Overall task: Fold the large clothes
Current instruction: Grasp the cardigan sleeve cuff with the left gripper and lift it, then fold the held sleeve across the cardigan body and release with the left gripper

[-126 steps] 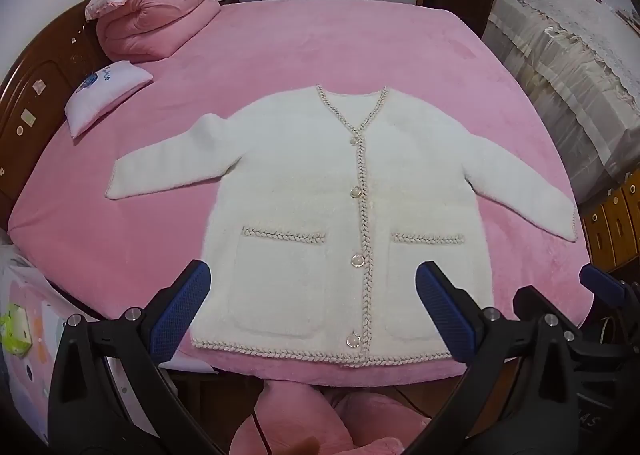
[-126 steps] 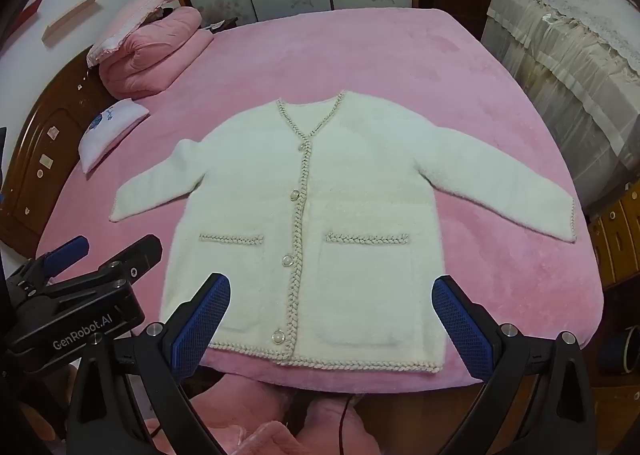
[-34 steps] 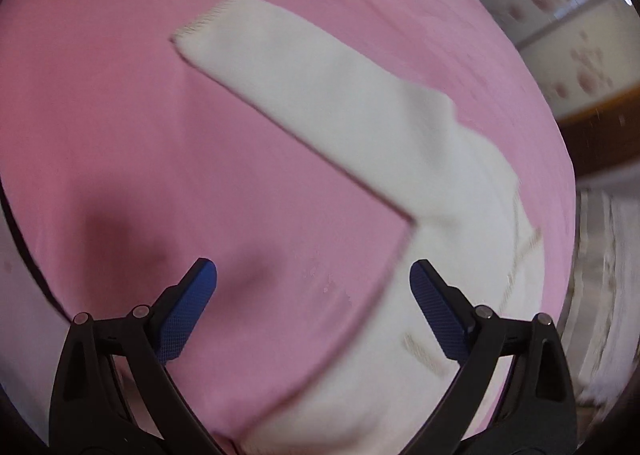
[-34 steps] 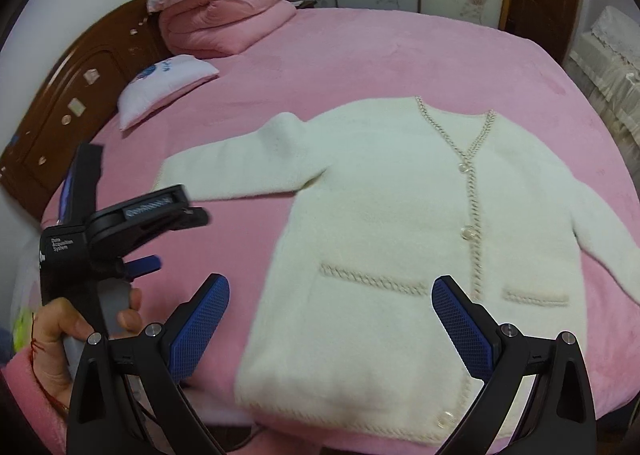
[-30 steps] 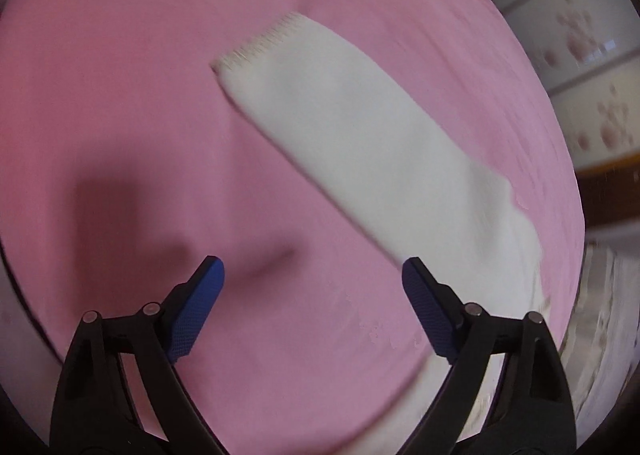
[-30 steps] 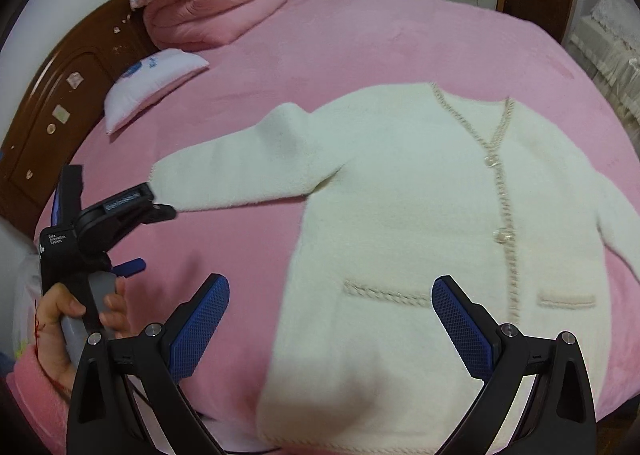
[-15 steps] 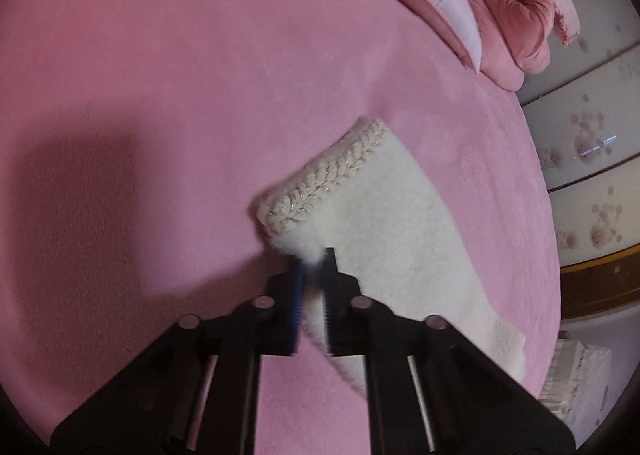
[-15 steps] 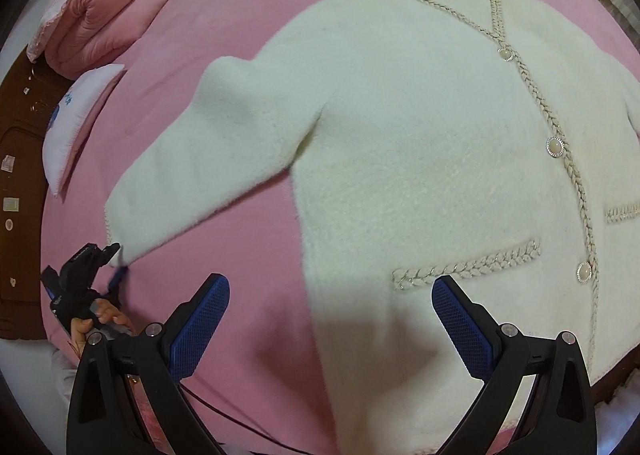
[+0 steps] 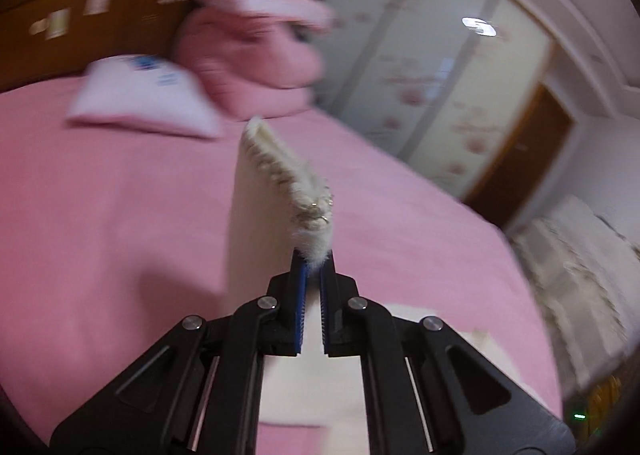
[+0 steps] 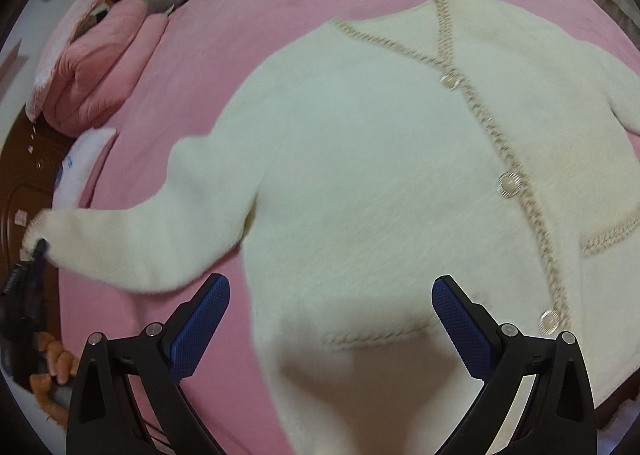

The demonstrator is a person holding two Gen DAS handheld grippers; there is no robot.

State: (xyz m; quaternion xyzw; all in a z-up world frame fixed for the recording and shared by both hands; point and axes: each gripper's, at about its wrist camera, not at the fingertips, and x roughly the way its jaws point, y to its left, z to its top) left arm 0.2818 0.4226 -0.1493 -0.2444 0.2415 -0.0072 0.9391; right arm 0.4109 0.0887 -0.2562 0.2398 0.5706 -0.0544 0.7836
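A cream fluffy cardigan [image 10: 380,175] with braided trim and pearl buttons lies front-up on the pink bed [image 10: 248,15]. My left gripper [image 9: 313,261] is shut on the cuff [image 9: 288,175] of its left sleeve and holds it lifted above the bed. In the right wrist view that same left gripper [image 10: 40,245] shows at the far left, pinching the sleeve end [image 10: 52,233]. My right gripper [image 10: 330,291] hangs open above the cardigan's lower left front, near a pocket trim [image 10: 372,335], with nothing between its fingers.
A white pillow [image 9: 140,99] and a folded pink quilt [image 9: 256,55] lie at the head of the bed by the wooden headboard [image 9: 80,15]. A floral wardrobe [image 9: 440,75] and a lace-covered piece of furniture [image 9: 580,275] stand beyond the bed.
My left gripper shut on the sleeve cuff and lifted it off the bed. My right gripper came down closer over the cardigan's body.
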